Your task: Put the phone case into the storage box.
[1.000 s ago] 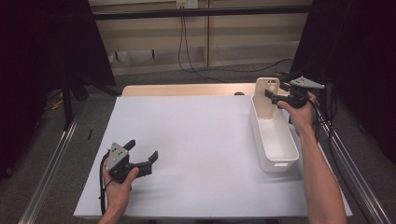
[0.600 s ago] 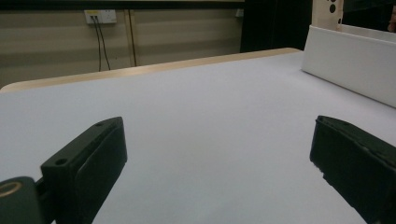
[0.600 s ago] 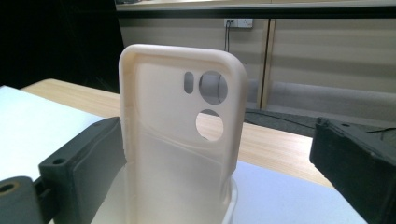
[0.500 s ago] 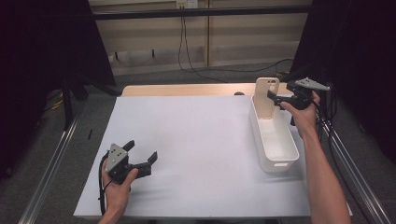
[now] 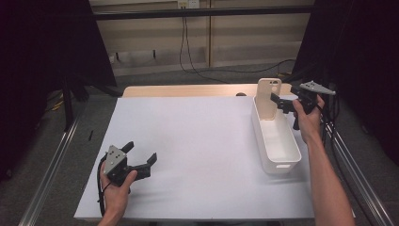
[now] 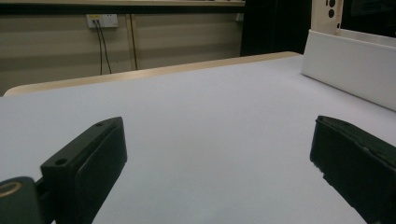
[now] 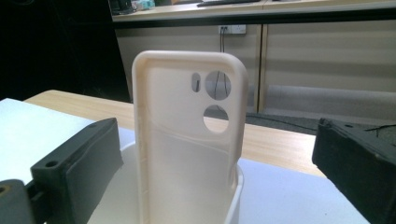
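Observation:
A cream phone case [image 5: 268, 96] [image 7: 187, 140] stands upright at the far end of a white bin [image 5: 282, 165], leaning on its end wall. My right gripper [image 5: 277, 103] [image 7: 210, 154] hovers just right of the case. Its jaws have just been opening and now stand wide, with the case between them and touched by neither pad. At the near left, my left gripper [image 5: 141, 151] [image 6: 215, 154] rests open on the white table cover [image 5: 202, 141] with nothing between its jaws. The left gripper view shows the bin [image 6: 350, 65] and the case's top [image 6: 327, 14] at its far right.
The bin lies lengthwise along the right edge of the cover. A strip of bare wooden tabletop [image 5: 188, 90] runs along the back. Metal rails [image 5: 51, 169] flank the table, and cables hang from a wall socket [image 5: 188, 4] behind.
The right gripper's jaws have spread apart and let go of the phone case, and the hand has drawn slightly back to the right. The case stays upright in the bin. The left gripper has not moved.

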The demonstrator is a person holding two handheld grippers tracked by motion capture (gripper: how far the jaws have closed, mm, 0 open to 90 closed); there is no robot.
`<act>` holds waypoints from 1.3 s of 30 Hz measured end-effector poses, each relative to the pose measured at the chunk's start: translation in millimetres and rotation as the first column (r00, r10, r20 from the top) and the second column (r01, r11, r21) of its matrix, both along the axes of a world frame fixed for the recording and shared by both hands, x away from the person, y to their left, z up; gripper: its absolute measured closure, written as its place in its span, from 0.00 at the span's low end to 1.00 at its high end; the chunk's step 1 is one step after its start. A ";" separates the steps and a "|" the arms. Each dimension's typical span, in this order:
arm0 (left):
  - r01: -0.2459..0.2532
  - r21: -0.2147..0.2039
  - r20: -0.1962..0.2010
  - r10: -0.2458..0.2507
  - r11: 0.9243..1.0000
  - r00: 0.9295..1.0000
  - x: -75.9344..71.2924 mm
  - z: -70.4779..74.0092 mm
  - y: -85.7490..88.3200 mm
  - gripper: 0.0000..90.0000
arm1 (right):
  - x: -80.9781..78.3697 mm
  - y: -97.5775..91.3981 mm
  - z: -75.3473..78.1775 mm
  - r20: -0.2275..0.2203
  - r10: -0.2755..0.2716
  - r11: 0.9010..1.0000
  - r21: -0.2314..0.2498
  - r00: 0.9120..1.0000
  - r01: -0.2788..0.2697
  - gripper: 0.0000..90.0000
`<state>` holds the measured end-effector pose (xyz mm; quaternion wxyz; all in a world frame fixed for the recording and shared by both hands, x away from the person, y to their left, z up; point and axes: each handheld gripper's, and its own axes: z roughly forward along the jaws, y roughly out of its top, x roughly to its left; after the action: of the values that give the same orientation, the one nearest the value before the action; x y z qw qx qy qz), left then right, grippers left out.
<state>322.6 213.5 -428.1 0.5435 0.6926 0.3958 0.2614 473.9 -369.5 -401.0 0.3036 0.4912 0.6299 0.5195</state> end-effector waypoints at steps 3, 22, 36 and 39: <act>-0.003 -0.003 -0.001 0.003 1.000 1.000 0.2 -0.1 -0.1 0.04 | -3.7 0.8 0.8 0.006 0.001 1.000 -0.002 1.000 -0.001 0.01; -0.010 -0.031 -0.007 0.010 0.999 1.000 -1.4 -1.9 10.0 0.04 | -29.3 5.8 11.0 0.032 -0.001 1.000 -0.016 0.999 0.002 0.00; -0.013 -0.025 -0.002 0.012 1.000 1.000 -5.8 -2.0 14.2 0.04 | -53.2 6.7 14.6 0.048 0.003 1.000 -0.026 0.999 -0.002 0.00; -0.019 -0.024 0.004 0.019 1.000 1.000 -8.2 -1.2 14.9 0.04 | -59.9 5.5 16.8 0.055 0.003 1.000 -0.026 0.998 -0.002 0.00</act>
<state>314.4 228.4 -429.3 0.5500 0.6817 0.4043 0.2633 414.1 -364.1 -384.2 0.3265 0.4718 0.6288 0.5248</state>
